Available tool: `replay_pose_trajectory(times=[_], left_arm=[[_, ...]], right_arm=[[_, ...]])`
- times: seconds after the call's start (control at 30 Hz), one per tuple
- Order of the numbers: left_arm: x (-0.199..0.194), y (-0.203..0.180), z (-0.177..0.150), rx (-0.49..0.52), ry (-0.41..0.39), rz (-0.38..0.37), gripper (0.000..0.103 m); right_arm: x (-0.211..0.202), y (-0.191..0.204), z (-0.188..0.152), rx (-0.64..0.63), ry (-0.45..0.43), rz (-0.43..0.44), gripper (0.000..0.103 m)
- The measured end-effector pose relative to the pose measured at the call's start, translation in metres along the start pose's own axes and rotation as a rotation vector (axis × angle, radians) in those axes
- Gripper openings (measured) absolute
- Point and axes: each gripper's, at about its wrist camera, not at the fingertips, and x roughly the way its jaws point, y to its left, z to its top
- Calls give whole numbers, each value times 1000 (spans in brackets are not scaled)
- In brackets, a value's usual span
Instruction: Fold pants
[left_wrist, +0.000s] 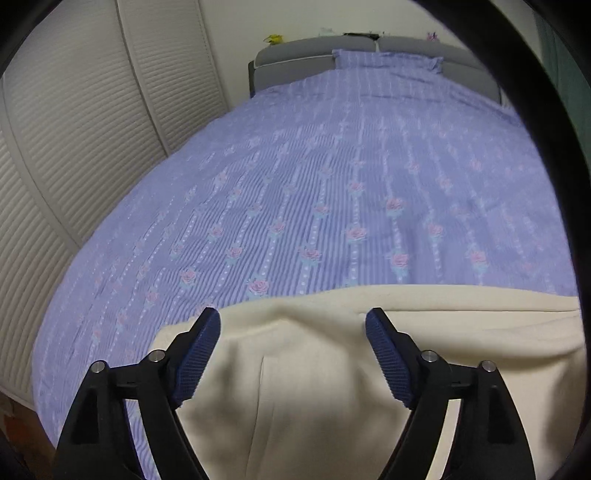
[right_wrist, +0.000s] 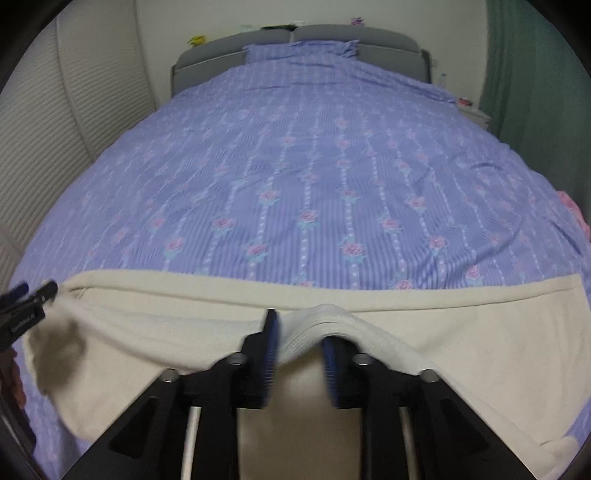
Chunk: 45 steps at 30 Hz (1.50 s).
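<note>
My left tongs (left_wrist: 293, 319) stand wide open over the cream pants (left_wrist: 295, 387), gripping nothing. My right tongs (right_wrist: 301, 330) are partly open, a raised fold of the pants between the pads; I cannot tell if they pinch it. The pants lie across the near edge of the bed (right_wrist: 295, 166)
</note>
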Motion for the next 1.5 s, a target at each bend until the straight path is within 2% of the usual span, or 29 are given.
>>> replay_pose_trajectory(times=[0.07,0.13,0.3,0.5,0.67,0.83,1.0,1.23,1.37,1.5], left_arm=[[-18,3,-4,-3,-5,-55,85],[-42,1,-9,8,-24,-95,85],[-108,-4,-36,54,-88,-181,85],[-184,-30,-81,149,-130,-294,85],[-235,-61,-110,187,-155,-319,85],[-274,-91,-134,211,-196,-362,88],[-290,-115,-159,209,-184,-414,89],[-276,-157,-205,248,-109,-476,89],[-266,-182,-228,283,-89,-473,89],[-254,-202,-244,290,-25,-501,89]], right_arm=[[-13,4,-4,-1,-11,37,58],[-32,12,-11,-23,-35,62,63],[-95,19,-41,-99,-98,120,63],[-176,0,-93,-176,-165,146,63],[-229,-26,-128,-178,-206,156,63],[-265,-50,-157,-159,-247,161,63],[-279,-75,-189,-149,-252,129,63],[-257,-123,-236,-77,-138,63,63],[-245,-141,-262,-41,-84,35,63],[-233,-158,-286,-9,-33,10,63]])
